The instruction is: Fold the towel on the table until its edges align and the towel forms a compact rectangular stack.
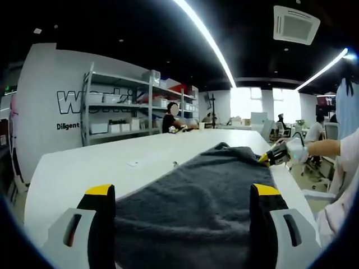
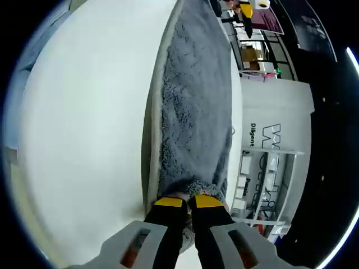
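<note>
White desk in an open office, with grey shelving against a lettered wall at the back and bright strip lights overhead. Dark grey towel spread along the desk's right edge in the left gripper view, running from the near edge toward the far end, its surface gently rumpled. Left gripper at the near edge, jaws wide apart with yellow tips showing on either side of the towel's near end; nothing pinched between them, and cannot tell whether the tips touch the cloth or hover over it. Right gripper seen at the towel's far right corner, by the desk's right edge, held by a hand in a pale sleeve. Same towel in the right gripper view stretched away from the camera along the desk's edge, bare white desk beside it. Right gripper there nearly closed, yellow-tipped jaws pinching the fluffy corner of the towel between them. Left gripper small at the towel's far end in that view. Seated people at the far end of the room, too small for detail.
</note>
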`<state>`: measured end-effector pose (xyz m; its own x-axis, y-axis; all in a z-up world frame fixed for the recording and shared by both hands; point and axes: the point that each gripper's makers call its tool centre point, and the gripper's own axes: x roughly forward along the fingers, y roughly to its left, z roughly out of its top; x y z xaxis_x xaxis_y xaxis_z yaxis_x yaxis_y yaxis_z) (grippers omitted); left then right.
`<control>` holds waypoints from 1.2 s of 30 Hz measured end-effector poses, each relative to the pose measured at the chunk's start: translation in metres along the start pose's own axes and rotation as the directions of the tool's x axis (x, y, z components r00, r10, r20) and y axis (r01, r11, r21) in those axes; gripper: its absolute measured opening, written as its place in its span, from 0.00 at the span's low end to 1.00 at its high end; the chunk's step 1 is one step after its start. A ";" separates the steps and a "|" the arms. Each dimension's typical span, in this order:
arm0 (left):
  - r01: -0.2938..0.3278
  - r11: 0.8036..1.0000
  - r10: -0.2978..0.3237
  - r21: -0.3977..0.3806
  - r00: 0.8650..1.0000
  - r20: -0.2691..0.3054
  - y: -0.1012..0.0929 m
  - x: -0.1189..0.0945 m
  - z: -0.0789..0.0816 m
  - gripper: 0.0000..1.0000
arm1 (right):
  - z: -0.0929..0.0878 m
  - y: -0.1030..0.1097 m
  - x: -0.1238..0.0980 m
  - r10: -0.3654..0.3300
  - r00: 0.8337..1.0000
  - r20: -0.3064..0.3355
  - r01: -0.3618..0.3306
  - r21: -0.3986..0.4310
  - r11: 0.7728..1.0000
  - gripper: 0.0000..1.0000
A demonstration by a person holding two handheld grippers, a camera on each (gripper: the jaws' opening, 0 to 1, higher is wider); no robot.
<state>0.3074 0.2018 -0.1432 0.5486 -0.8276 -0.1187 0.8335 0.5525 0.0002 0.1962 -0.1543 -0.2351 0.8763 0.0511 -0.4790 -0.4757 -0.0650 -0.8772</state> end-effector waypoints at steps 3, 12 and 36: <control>0.000 1.000 0.000 0.001 1.000 0.002 0.001 0.000 0.001 0.98 | 0.000 -0.001 -0.007 -0.034 0.999 0.013 0.034 -0.008 0.999 0.03; -0.004 1.000 0.004 0.002 1.000 -0.004 0.001 0.000 -0.001 0.98 | 0.025 0.006 -0.042 -0.087 0.995 0.057 0.089 -0.020 0.996 0.04; -0.002 1.000 0.002 -0.007 1.000 0.013 0.001 -0.002 0.003 0.98 | -0.048 -0.004 -0.040 -0.098 0.992 0.085 -0.019 0.843 0.537 0.14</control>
<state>0.3077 0.2033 -0.1397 0.5514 -0.8274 -0.1061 0.8317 0.5551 -0.0068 0.1665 -0.2034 -0.2103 0.9090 0.1415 -0.3919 -0.3362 0.8047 -0.4893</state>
